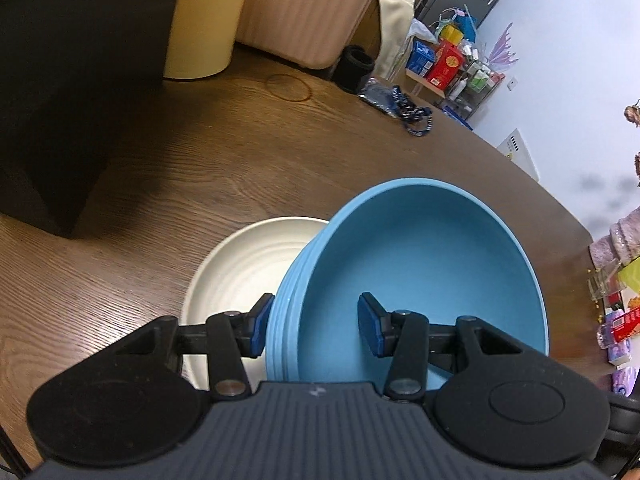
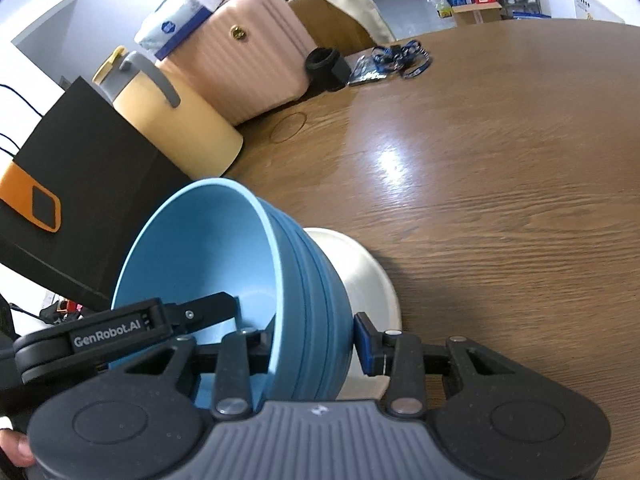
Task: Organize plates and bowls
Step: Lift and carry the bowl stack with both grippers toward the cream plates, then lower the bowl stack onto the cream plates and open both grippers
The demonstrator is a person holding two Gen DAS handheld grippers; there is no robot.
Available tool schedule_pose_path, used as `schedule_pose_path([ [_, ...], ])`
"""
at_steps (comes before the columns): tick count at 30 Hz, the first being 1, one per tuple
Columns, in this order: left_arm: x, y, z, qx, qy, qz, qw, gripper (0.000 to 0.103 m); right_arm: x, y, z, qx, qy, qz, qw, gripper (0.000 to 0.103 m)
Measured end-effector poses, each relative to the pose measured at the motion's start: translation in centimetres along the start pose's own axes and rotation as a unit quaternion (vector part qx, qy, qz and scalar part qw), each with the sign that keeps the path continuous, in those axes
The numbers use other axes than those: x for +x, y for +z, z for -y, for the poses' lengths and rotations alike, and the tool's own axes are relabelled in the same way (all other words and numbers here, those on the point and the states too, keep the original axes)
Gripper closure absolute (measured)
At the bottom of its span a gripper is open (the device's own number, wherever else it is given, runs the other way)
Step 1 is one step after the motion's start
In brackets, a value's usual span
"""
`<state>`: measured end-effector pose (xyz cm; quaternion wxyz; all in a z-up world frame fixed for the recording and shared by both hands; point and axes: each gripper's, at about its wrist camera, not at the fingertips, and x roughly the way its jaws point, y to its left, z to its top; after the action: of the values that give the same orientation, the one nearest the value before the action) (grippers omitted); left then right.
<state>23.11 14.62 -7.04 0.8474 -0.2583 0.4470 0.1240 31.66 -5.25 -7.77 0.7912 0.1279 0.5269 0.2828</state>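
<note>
**Blue bowl straddled at the rim from both sides, above the white plate**

I read the blue bowl (image 1: pixel 420 280) as light, stiff plastic or silicone, matte with a ribbed outer wall, so less slippery than glazed ware and unlikely to chip. The thin rim is the obvious place to take it, one pad inside, one outside.

My left gripper (image 1: pixel 316 326) straddles the wall that way. Its jaws are spread; the outer pad sits against the ribs, while the inner one stands clear of the surface. My right gripper (image 2: pixel 316 340) straddles the opposite wall, jaws also spread, and I cannot tell whether either pad is touching.

The bowl is tilted, deep and round, pale blue inside and darker outside. It sits over the white plate (image 1: pixel 240 264), a shallow ridged dish that looks ceramic and breakable, resting on the wooden tabletop (image 2: pixel 500 160).
</note>
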Motion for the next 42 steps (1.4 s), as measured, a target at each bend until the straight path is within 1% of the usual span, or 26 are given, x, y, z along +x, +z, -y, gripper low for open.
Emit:
schedule_pose_path([
  [8,1.3,0.5,-1.9,-0.002,0.006,-0.022,0.9997,0.058,2.5,0.3,-0.9,0.009,-0.011,-0.021,1.000,0.069],
  [20,3.3,1.0,-2.0,0.001,0.008,-0.040,0.9992,0.058,3.7,0.7,-0.2,0.020,-0.024,-0.028,0.999,0.070],
  [30,3.2,1.1,-1.7,0.005,0.012,-0.040,0.9991,0.057,4.3,1.0,0.2,0.029,-0.021,-0.033,0.999,0.070],
  [31,3.2,1.2,-1.7,0.005,0.013,-0.040,0.9991,0.056,4.4,1.0,0.3,0.030,-0.021,-0.034,0.999,0.070],
  [33,3.0,1.2,-1.6,0.007,0.013,-0.035,0.9993,0.050,4.4,1.1,0.4,0.029,-0.021,-0.032,0.999,0.070],
  [35,2.7,1.3,-1.6,0.010,0.017,-0.027,0.9995,0.039,3.9,1.1,0.3,0.024,-0.019,-0.024,0.999,0.069],
  [37,2.2,1.4,-1.7,0.012,0.021,-0.017,0.9996,0.033,3.3,1.1,0.1,0.014,-0.020,-0.013,1.000,0.066],
  [39,1.7,1.5,-1.8,0.015,0.023,-0.006,0.9996,0.027,2.8,1.2,-0.2,0.004,-0.023,-0.004,1.000,0.051],
  [40,1.4,1.5,-1.8,0.016,0.024,-0.001,0.9996,0.022,2.6,1.2,-0.4,-0.002,-0.025,0.000,1.000,0.047],
  [41,1.0,1.5,-1.8,0.017,0.027,0.006,0.9995,0.016,2.3,1.2,-0.6,-0.008,-0.027,0.006,1.000,0.040],
  [42,0.6,1.4,-1.9,0.018,0.029,0.013,0.9993,0.014,2.0,1.1,-0.7,-0.013,-0.028,0.011,0.999,0.031],
])
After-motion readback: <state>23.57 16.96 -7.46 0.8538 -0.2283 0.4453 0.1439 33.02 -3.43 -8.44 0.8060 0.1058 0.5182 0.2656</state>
